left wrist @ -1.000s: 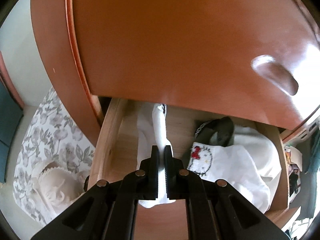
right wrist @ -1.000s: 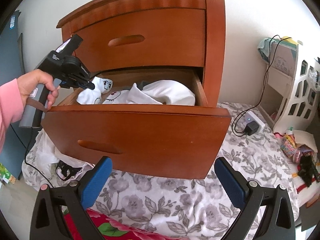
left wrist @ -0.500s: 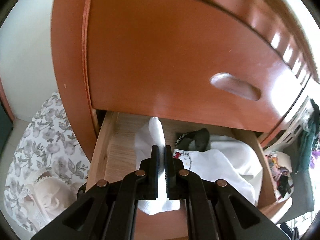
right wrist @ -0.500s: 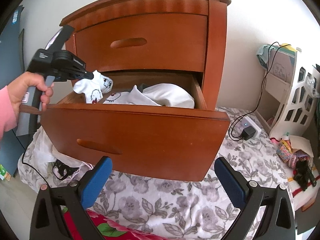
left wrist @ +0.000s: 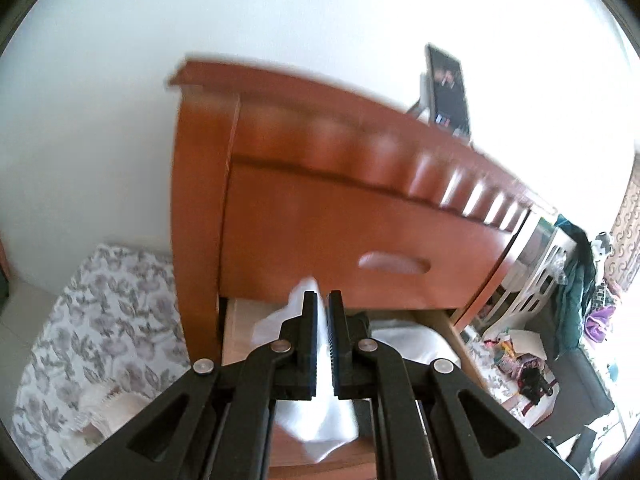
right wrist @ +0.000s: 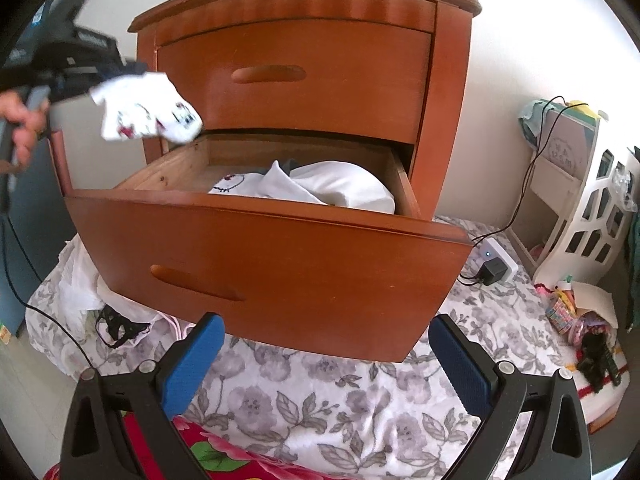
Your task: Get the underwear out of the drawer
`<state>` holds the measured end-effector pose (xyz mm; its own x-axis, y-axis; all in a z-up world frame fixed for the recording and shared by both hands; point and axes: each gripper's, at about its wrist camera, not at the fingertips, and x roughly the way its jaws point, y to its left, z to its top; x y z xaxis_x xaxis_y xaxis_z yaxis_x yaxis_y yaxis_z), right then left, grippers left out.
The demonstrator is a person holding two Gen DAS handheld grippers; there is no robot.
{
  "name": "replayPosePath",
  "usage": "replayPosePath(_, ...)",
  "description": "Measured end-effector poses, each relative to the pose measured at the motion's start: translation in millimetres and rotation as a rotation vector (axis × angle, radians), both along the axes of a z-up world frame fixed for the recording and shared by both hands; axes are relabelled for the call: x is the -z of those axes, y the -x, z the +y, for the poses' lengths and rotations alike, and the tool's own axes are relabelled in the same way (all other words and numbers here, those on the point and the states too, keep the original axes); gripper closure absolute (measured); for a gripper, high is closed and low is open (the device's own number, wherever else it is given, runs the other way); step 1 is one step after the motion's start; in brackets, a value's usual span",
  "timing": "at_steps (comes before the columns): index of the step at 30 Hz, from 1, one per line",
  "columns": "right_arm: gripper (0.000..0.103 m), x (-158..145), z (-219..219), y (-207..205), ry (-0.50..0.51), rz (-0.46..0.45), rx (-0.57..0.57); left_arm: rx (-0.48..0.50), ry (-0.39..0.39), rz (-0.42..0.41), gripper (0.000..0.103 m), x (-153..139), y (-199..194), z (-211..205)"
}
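Observation:
White printed underwear (right wrist: 144,114) hangs in the air above the left end of the open lower drawer (right wrist: 256,272) of a brown wooden nightstand. My left gripper (left wrist: 323,300) is shut on this underwear (left wrist: 316,420), whose white cloth runs between its black fingers; from the right wrist view that gripper (right wrist: 120,70) is blurred at the upper left, held by a hand (right wrist: 22,120). More white garments (right wrist: 320,188) lie inside the drawer. My right gripper (right wrist: 324,340) stands open low in front of the drawer, its blue pads (right wrist: 192,360) wide apart with nothing between them.
The nightstand's upper drawer (right wrist: 296,76) is closed. A floral sheet (right wrist: 320,408) covers the floor, with a pile of pale clothes and a black item (right wrist: 116,320) at the left. A charger and cable (right wrist: 494,266) and a white shelf (right wrist: 580,216) stand at the right.
My left gripper has risen and pulled back, lifting the white underwear up out of the drawer. The right gripper has stayed where it was, open.

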<state>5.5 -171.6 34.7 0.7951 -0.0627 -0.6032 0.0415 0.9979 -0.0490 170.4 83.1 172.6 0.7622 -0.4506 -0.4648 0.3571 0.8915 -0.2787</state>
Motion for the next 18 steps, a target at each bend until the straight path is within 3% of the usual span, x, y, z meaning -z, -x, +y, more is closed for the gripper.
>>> replayPosePath(4,0.000,0,2,0,0.016,0.003,-0.004,0.001,-0.019,-0.055,0.099,-22,13,15)
replayPosePath(8,0.000,2,4,-1,0.026,0.010,-0.005,0.008,-0.063,0.010,0.099,-15,6,20)
replayPosePath(15,0.000,1,7,0,0.042,0.008,-0.007,0.051,-0.136,0.361,0.097,42,-42,-6)
replayPosePath(17,0.000,1,8,0,0.043,0.004,-0.009,0.035,-0.170,0.458,0.088,60,-57,-15)
replayPosePath(18,0.000,1,7,1,0.042,0.001,-0.011,0.034,-0.194,0.491,0.074,69,-64,-20)
